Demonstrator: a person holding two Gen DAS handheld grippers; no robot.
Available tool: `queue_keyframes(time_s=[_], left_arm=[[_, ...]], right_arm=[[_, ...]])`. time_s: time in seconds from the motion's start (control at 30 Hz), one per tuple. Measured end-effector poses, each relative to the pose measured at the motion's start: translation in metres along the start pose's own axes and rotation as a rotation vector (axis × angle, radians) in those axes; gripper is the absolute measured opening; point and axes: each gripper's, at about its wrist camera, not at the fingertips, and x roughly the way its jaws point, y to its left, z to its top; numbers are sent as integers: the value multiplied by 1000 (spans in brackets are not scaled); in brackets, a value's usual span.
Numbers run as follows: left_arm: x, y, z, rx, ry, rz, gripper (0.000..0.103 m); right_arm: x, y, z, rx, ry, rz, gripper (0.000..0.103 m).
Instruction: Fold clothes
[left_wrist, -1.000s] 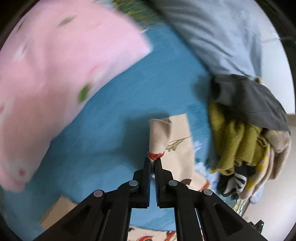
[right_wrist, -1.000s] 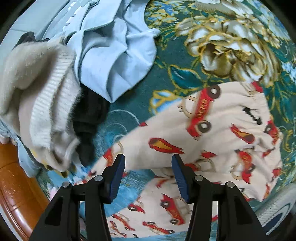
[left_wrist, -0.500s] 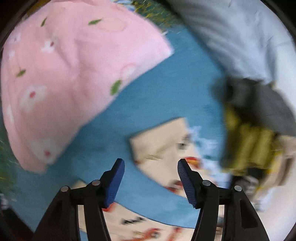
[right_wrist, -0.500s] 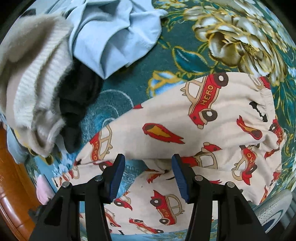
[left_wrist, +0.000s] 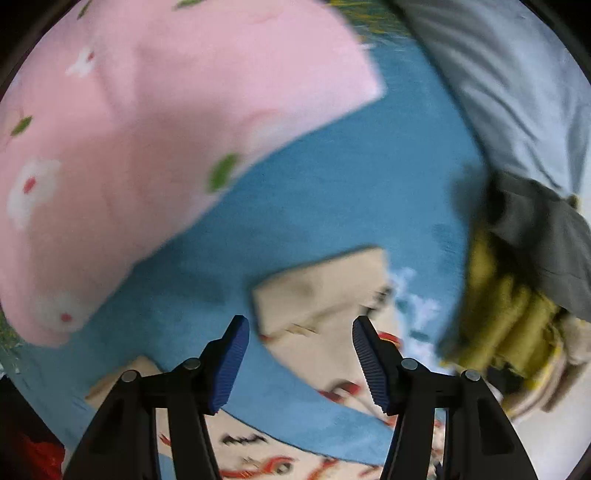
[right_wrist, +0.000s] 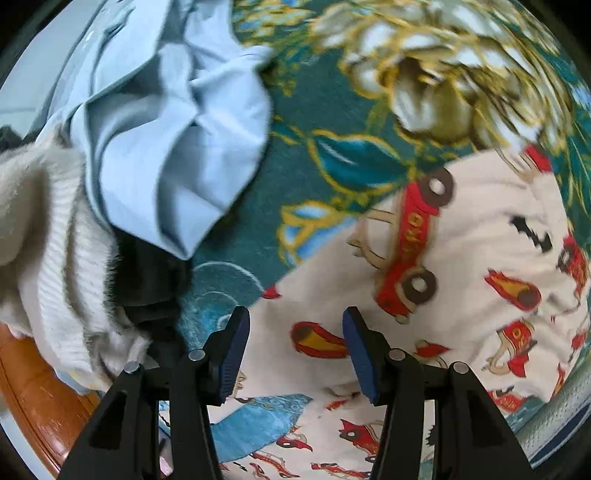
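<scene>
Both the left gripper (left_wrist: 300, 354) and right gripper (right_wrist: 294, 345) hover with jaws apart and empty over the cream car-print garment (right_wrist: 461, 295) spread on the patterned surface (right_wrist: 314, 122).

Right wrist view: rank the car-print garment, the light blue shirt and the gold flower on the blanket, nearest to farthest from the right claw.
1. Car-print garment, directly beneath the right claw and stretching right.
2. Light blue shirt, upper left.
3. Gold flower, top right on the blanket.

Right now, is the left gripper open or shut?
Open. The left gripper has its blue pads wide apart, holding nothing; the car-print garment lies beyond them.
</scene>
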Motion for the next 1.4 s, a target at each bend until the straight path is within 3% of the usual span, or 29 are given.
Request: queue_keyframes(time_s=[0.13,0.4,0.43,0.5,0.53,0.63,0.7,0.73,0.83,0.93,1.0,1.1,1.17,1.2,1.27,1.4], left_arm=[[2,-28,2,-39,35,-91,63],[59,-69,28,-107,101,77,60],[63,-69,29,-128,105,96,57],[66,-68,31,-159,106,141,39],[67,-68,32,-168,105,156,34],[66,-65,33,-193,104,146,25],[63,-68,33,-182,100,134,9],[60,-70,33,-165,96,120,5],[44,-82,30,-84,72,70,5],[22,-94,28,15,42,4,5],[4,-100,27,63,20,-75,4],[-38,-99,17,157,-73,-314,4],[-60,-89,2,247,-155,-356,2],[-67,-76,-6,284,-185,-355,2],[-58,-35,-22,286,-175,-250,2],[-9,38,-28,125,-58,-47,1]], right_arm=[[8,15,1,-51,2,-30,54],[17,23,3,-59,12,-70,54],[17,22,4,-53,12,-79,54],[18,19,8,-29,21,-88,54],[20,16,10,-5,31,-91,54],[24,8,16,66,49,-88,54],[27,4,18,103,53,-103,54],[28,3,19,117,54,-120,54],[32,0,20,151,57,-160,50],[33,-2,19,149,56,-205,27],[28,-3,19,132,40,-190,5],[14,-2,15,85,-5,-159,5],[3,-2,11,49,-40,-146,5],[-3,-2,9,30,-57,-140,5],[-9,-4,4,7,-75,-124,5],[-10,-11,-9,-11,-57,-88,5]])
